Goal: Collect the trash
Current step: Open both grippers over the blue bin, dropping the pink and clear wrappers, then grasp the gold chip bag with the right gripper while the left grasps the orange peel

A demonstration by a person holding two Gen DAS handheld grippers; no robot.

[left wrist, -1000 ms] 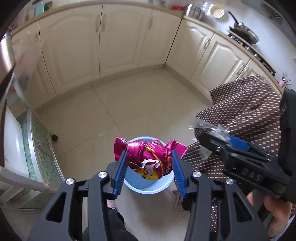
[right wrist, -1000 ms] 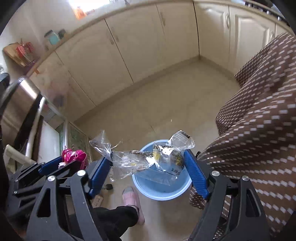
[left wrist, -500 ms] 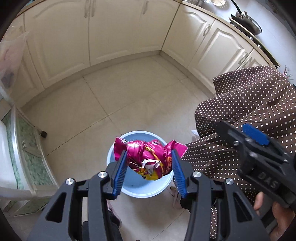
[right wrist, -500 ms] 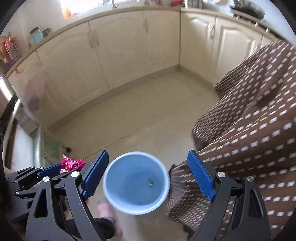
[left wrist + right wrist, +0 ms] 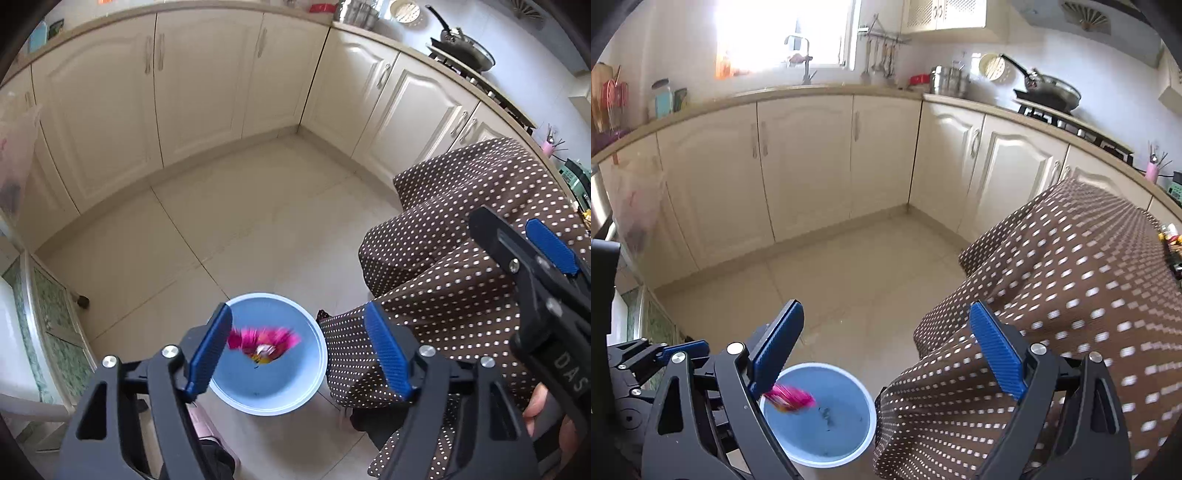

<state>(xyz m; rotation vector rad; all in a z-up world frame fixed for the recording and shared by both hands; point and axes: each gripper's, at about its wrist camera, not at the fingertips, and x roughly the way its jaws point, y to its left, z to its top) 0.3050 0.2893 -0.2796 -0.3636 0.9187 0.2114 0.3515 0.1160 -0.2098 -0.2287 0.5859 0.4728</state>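
Pink snack wrapper (image 5: 263,341) drops, blurred, into the blue bin (image 5: 310,373) on the kitchen floor, at six o'clock below the left gripper (image 5: 297,349), whose fingers have just been opening and hold nothing. Right gripper (image 5: 886,354) also gapes, empty. Best to keep both spread and steady above the rim until the wrapper settles.

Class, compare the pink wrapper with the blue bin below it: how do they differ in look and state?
The pink wrapper is crumpled, multicoloured and motion-blurred, apparently dropping; the blue bin is smooth, plain and sharp, standing on the floor. The wrapper is small and fits within the bin's round, far wider mouth. Neither is gripped: the left claw stands open above them, its jaws having just opened.
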